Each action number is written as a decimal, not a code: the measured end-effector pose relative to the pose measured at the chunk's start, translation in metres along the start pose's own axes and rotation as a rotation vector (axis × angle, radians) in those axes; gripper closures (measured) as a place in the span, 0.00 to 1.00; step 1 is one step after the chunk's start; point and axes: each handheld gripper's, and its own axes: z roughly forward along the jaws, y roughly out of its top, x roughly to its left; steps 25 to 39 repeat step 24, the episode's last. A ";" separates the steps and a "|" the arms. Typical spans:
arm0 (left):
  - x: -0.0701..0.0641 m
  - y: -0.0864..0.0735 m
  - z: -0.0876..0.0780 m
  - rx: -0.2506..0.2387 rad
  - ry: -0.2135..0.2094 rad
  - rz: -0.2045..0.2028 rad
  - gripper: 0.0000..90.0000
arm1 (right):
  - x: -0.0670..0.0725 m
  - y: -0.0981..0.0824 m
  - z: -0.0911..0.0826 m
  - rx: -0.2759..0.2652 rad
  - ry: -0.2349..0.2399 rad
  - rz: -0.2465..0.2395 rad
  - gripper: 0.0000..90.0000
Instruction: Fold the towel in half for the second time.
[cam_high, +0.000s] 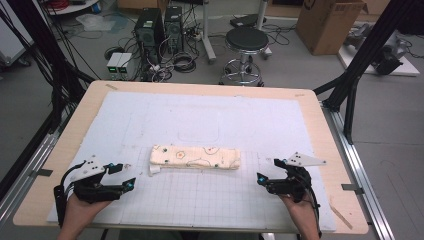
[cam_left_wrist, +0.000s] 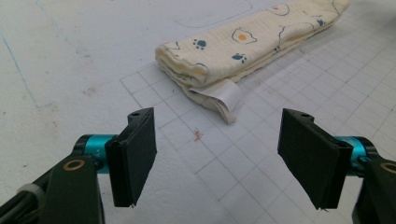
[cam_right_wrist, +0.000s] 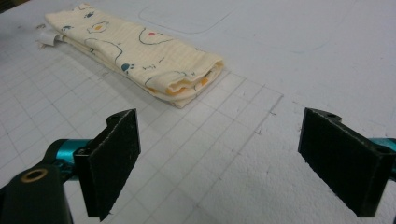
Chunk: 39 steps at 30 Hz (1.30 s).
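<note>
We see the folded cloth (cam_high: 195, 158) lying flat at worktop (cam_high: 310, 107) centre. Left gripper (cam_high: 123, 176) sits at its 8 o'clock, jaws wide, holding nothing. Right gripper (cam_high: 269, 171) sits at its 4 o'clock, jaws wide too, both apart from it

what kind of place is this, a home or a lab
Most likely a lab or workshop: black computer towers with tangled cables on the floor, a cardboard box, and a white gridded mat under the folded cream patterned cloth.
</note>
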 end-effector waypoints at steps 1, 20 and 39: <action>0.000 0.000 0.000 -0.001 0.001 0.001 0.31 | 0.000 -0.001 -0.001 -0.001 0.000 -0.001 0.14; -0.003 -0.001 -0.003 0.000 0.009 0.013 0.31 | 0.001 -0.007 -0.003 0.016 -0.005 0.003 0.14; -0.003 -0.001 -0.001 0.004 0.009 0.018 0.31 | 0.002 -0.007 -0.003 0.015 -0.007 0.000 0.14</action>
